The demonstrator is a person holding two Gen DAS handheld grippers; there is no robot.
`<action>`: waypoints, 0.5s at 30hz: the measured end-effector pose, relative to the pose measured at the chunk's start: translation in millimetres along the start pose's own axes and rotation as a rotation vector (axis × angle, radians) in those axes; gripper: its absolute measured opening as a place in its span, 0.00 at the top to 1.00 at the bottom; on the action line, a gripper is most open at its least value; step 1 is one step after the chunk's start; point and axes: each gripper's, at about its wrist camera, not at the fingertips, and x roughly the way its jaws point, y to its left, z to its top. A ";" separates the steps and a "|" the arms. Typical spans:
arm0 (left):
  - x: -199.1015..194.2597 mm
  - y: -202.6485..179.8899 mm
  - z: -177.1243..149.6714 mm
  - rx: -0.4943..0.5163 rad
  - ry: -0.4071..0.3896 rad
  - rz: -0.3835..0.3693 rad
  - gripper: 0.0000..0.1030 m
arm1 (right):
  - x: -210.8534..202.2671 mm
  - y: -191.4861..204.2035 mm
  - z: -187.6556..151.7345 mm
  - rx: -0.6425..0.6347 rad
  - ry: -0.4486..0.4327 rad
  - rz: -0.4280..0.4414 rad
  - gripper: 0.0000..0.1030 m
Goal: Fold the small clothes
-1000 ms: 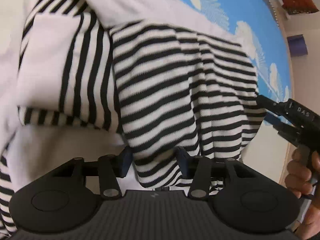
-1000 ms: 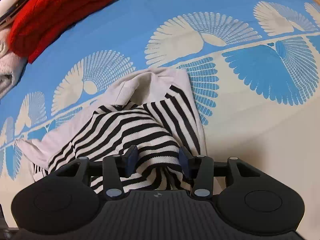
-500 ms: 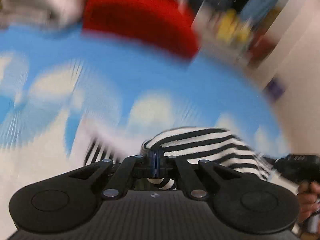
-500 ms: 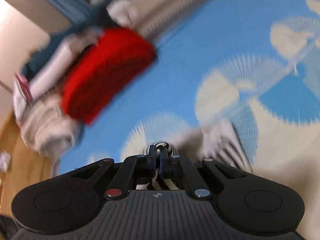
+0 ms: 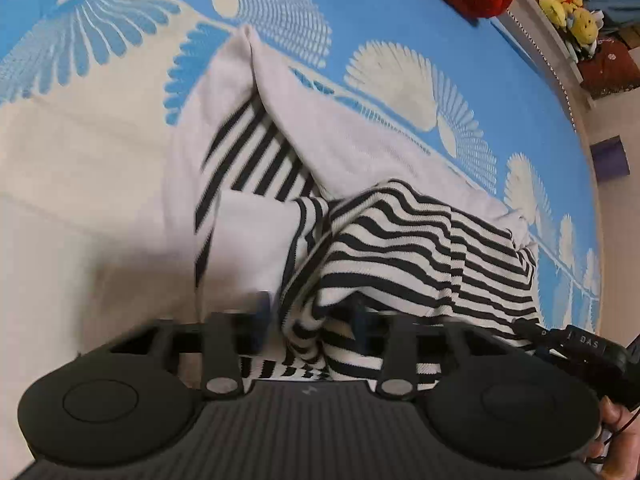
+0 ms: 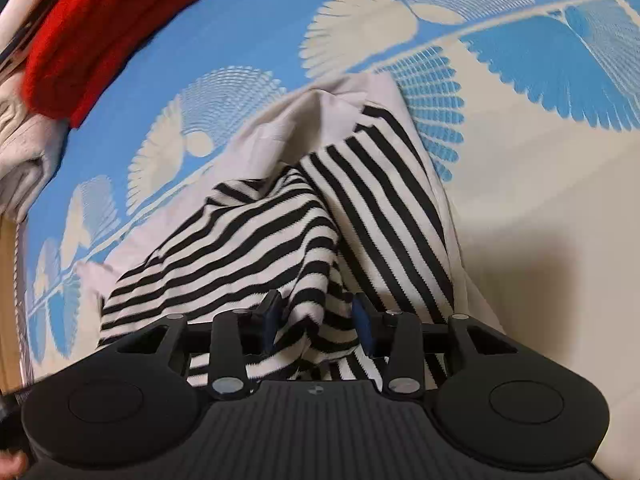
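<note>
The striped garment [image 5: 404, 248] lies half folded, bunched on the blue bedspread [image 5: 360, 4]; smoothing remains. Both grippers, left [image 5: 310, 324] and right [image 6: 318, 320], are opening, fingers spread around its hem.

garment [image 6: 256, 240] on bedspread [image 6: 540, 208], sweater [image 6: 100, 32] behind it at left, toys [image 5: 568, 4] off bed edge

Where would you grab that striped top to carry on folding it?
Probably the near hem of the striped top, coming down from above. That edge is bunched and lifted off the bedspread, so fingers can close around it. The right gripper and the left gripper are both opening with that fabric between their fingers.
</note>
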 end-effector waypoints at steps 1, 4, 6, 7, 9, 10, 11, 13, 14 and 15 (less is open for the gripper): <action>-5.3 -1.5 0.6 0.006 -0.031 -0.006 0.97 | 2.2 -1.5 -0.8 0.023 -0.008 0.006 0.94; -57.9 -17.7 2.2 0.117 -0.286 -0.139 0.97 | -14.6 0.3 2.5 0.075 -0.100 0.141 0.96; -91.3 -29.1 -2.9 0.199 -0.456 -0.187 0.97 | -42.4 11.8 6.1 0.027 -0.223 0.310 0.96; -102.6 -33.2 -6.6 0.240 -0.518 -0.189 0.97 | -55.0 16.1 7.3 0.000 -0.278 0.370 0.96; -101.2 -34.4 -8.1 0.254 -0.489 -0.137 0.97 | -65.7 15.3 10.5 -0.003 -0.317 0.425 0.96; -85.3 -32.7 -6.0 0.247 -0.384 -0.074 0.97 | -61.1 10.5 12.7 0.029 -0.285 0.414 0.96; -63.4 -30.8 -5.0 0.247 -0.261 -0.005 0.95 | -48.4 3.6 14.5 0.068 -0.212 0.351 0.96; -18.1 -18.4 -9.6 0.227 -0.042 0.155 0.90 | -14.3 -9.8 12.0 0.099 -0.045 0.131 0.94; -10.0 -10.9 -11.8 0.182 -0.024 0.196 0.90 | -0.7 -17.0 8.6 0.120 0.008 0.035 0.90; -11.2 -9.7 -12.6 0.162 -0.037 0.193 0.89 | 7.5 -23.8 5.5 0.153 0.035 -0.016 0.85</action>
